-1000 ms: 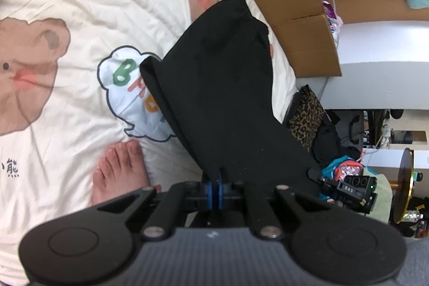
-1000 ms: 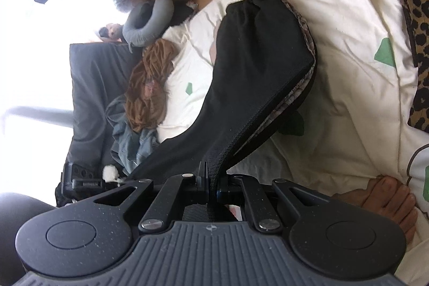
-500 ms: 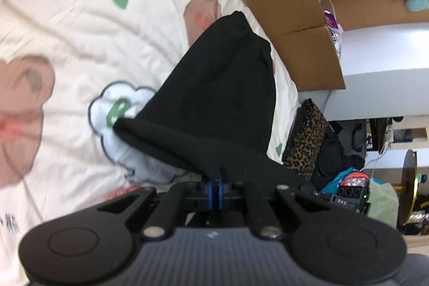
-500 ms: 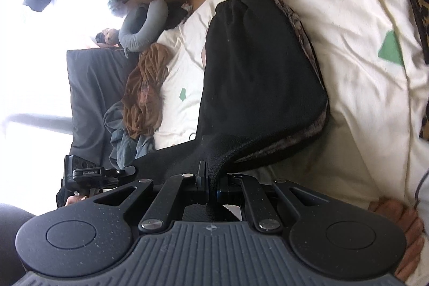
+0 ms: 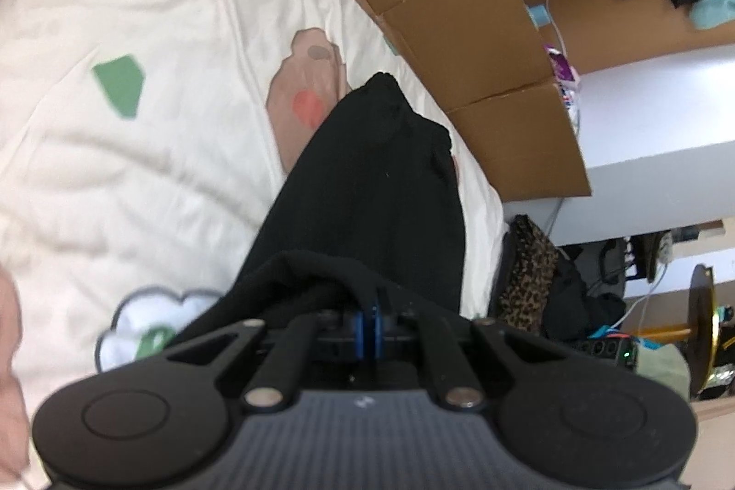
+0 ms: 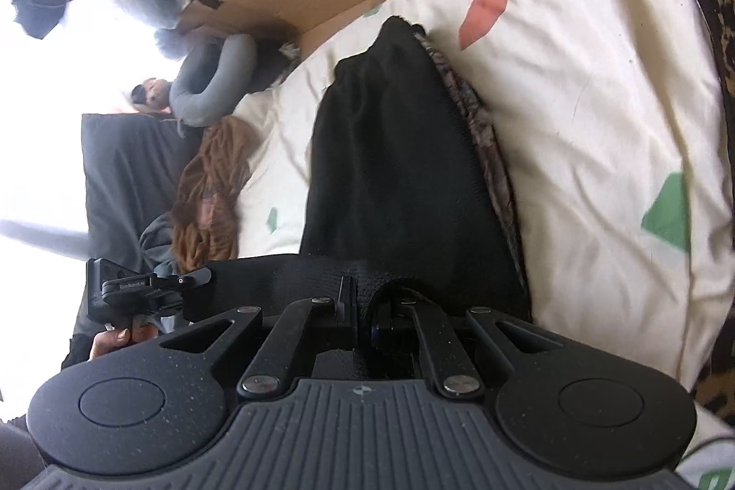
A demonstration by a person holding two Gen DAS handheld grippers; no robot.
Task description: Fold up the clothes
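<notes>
We are mid-fold: the black garment (image 5: 367, 187) lies lengthwise up the centre of the frame on the cream bedsheet (image 5: 138, 177). Next we should lay the held edge flat, then release. Left gripper (image 5: 370, 322) and right gripper (image 6: 356, 306) are each clamped tight on its near hem.

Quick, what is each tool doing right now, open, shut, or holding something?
Left tool: closed, pinching an edge of the black garment.
Right tool: closed, pinching another edge of the same black garment.
</notes>
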